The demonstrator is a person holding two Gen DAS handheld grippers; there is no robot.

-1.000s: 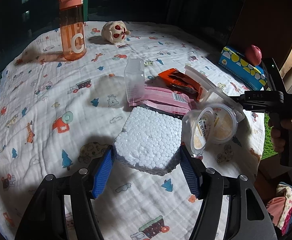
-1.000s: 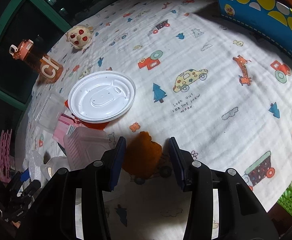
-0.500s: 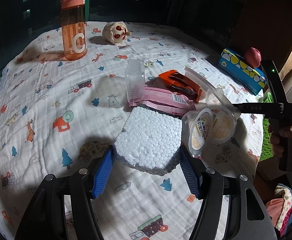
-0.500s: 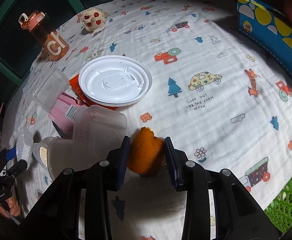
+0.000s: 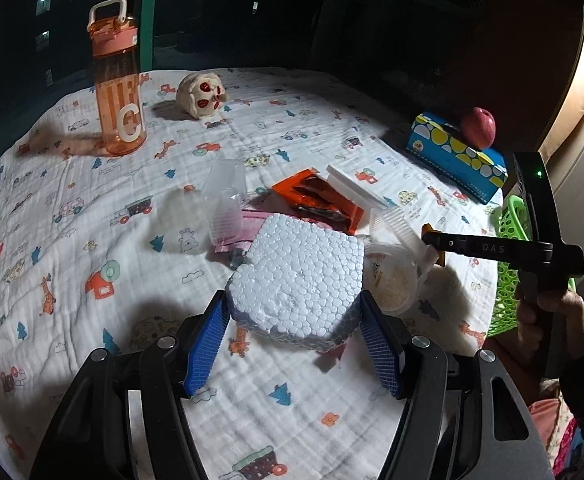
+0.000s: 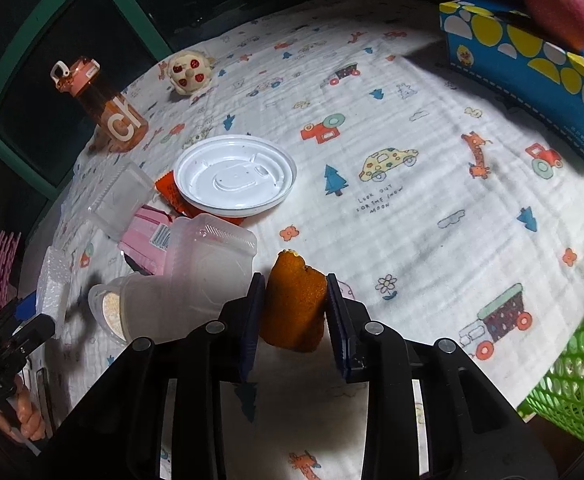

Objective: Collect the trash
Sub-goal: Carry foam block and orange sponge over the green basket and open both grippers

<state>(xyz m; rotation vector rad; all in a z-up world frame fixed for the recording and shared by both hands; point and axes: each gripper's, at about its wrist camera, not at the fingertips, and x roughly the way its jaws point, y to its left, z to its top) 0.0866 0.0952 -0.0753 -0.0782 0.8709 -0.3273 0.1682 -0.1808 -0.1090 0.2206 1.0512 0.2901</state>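
Left gripper (image 5: pixel 294 334) fingers clamp the foam block (image 5: pixel 298 276), lifted off the bench; right gripper (image 6: pixel 292 320) fingers pinch the orange peel (image 6: pixel 294 306), presumably bound for the green basket (image 6: pixel 580 364) rightward.

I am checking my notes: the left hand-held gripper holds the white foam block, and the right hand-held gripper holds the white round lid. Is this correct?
Not quite. The right hand-held gripper holds the orange food scrap, as the right wrist view shows; the white round lid lies on the cloth. The left hand-held gripper does hold the white foam block.
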